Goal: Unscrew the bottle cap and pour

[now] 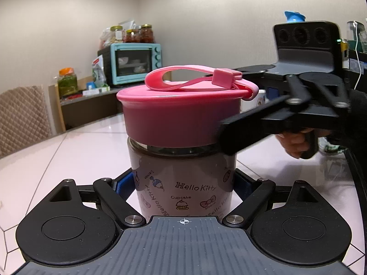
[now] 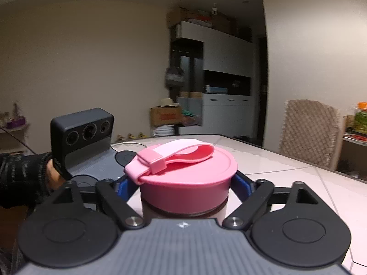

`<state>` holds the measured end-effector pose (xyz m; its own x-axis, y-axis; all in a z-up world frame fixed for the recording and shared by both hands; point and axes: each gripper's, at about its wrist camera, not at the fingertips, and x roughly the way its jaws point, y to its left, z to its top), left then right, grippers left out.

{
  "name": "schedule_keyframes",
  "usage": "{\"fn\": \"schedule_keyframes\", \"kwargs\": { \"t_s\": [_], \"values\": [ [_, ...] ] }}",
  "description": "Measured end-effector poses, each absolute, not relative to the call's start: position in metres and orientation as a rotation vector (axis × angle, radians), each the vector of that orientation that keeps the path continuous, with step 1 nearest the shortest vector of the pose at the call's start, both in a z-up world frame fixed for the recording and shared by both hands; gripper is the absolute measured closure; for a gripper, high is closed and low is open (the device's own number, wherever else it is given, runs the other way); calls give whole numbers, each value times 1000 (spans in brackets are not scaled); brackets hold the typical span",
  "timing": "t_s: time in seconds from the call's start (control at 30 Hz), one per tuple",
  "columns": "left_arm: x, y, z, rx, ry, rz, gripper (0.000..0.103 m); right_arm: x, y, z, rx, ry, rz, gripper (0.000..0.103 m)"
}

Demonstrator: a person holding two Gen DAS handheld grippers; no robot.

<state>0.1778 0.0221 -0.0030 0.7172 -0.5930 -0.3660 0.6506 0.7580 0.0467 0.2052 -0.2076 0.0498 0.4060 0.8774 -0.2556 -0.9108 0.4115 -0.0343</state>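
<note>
I have the bottle (image 1: 183, 183) standing upright on the white tiled tabletop (image 1: 68, 151), its printed body clenched between the blue pads (image 1: 125, 184) of my left claw (image 1: 183, 183). The pink cap (image 1: 181, 116) sits on the bottle's neck, its strap loop lying across the top. My right claw (image 2: 184, 183) is up at cap height, one finger on each side of the cap; its jaws stand released, and I can see a gap at the right pad (image 2: 240, 183), so nothing is gripped there. In the left wrist view that claw reaches in from the right, blurred, with a hand (image 1: 296, 142) on its trigger.

The tabletop is glossy, with thin dark grout lines, and bare around the bottle. Behind it, in the left wrist view, a teal toaster oven (image 1: 135, 63) sits on a low shelf with jars (image 1: 140, 33) on top, and a quilted chair back (image 1: 23, 119) stands at the table's edge. The right wrist view shows beige walls, a tall white cabinet (image 2: 220, 80), a cardboard box (image 2: 165, 114) and stacked plates (image 2: 164, 130).
</note>
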Motion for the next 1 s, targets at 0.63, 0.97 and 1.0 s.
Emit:
{"fn": "schedule_keyframes", "kwargs": {
  "t_s": [0.63, 0.97, 1.0],
  "values": [
    [178, 20, -4, 179, 342, -691, 13, 137, -169, 37, -65, 177, 597, 5],
    [177, 20, -5, 179, 342, -691, 13, 144, -149, 33, -56, 176, 527, 6],
    [177, 20, -5, 179, 342, -691, 13, 144, -147, 32, -55, 179, 527, 7]
  ]
}}
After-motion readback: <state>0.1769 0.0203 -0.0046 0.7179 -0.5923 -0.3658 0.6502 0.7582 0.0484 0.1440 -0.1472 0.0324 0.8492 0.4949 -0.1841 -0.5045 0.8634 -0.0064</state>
